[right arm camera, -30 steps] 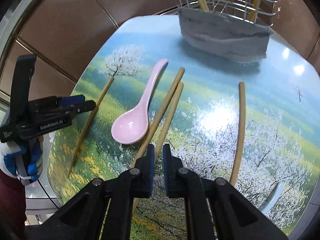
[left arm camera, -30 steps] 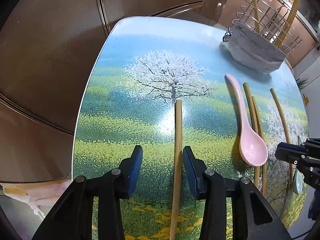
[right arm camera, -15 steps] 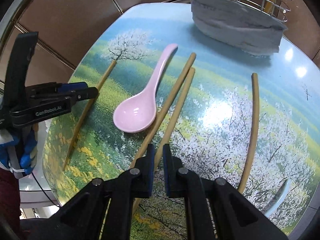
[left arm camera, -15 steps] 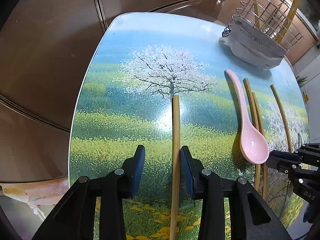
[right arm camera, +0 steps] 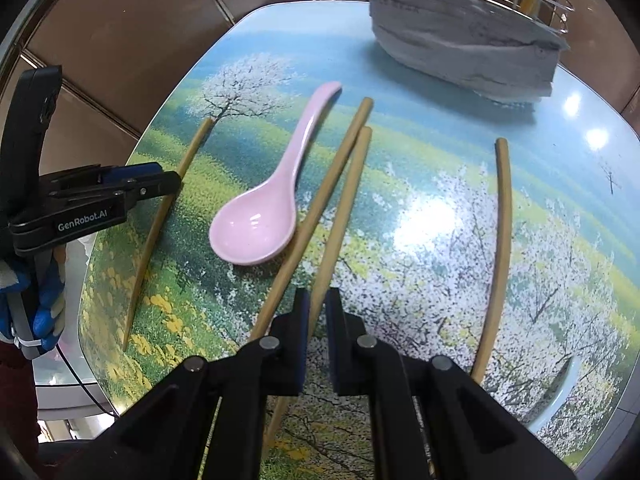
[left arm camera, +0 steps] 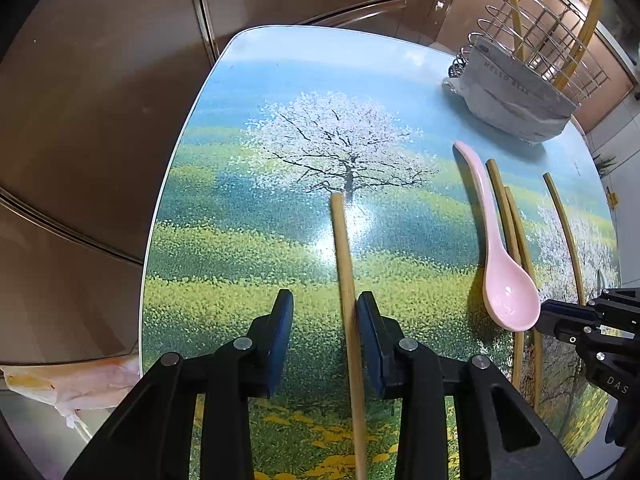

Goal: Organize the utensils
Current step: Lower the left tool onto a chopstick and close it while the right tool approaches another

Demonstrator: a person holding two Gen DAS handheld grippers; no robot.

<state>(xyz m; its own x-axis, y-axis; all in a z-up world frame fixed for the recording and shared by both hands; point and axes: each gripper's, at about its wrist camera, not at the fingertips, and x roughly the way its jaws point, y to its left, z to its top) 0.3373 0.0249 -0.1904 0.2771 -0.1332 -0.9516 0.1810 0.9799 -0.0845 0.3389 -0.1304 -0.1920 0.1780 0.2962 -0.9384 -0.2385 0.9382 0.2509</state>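
Observation:
A bamboo chopstick [left arm camera: 344, 264] lies on the landscape-print table [left arm camera: 280, 92], running between the fingers of my left gripper [left arm camera: 325, 300]. Those jaws are closing; the right pad is against the stick and the left pad stands clear. Seen from the right wrist, the left gripper [right arm camera: 160, 182] is low over that chopstick [right arm camera: 160, 220]. My right gripper [right arm camera: 317, 300] is shut on the right stick of a chopstick pair [right arm camera: 344, 200], beside a pink spoon [right arm camera: 256, 232]. From the left wrist, the right gripper [left arm camera: 546, 314] sits just past the pink spoon [left arm camera: 508, 292].
A wire utensil rack [left arm camera: 540, 40] wrapped in grey cloth [right arm camera: 460, 48] stands at the table's far end and holds chopsticks. Another chopstick [right arm camera: 502, 240] and a pale spoon [right arm camera: 560, 396] lie to the right. Brown floor surrounds the table; its left edge is near.
The left gripper's fingers have drawn closer together around the chopstick. The right gripper stays shut and has tipped slightly, with the rack sliding up in its view.

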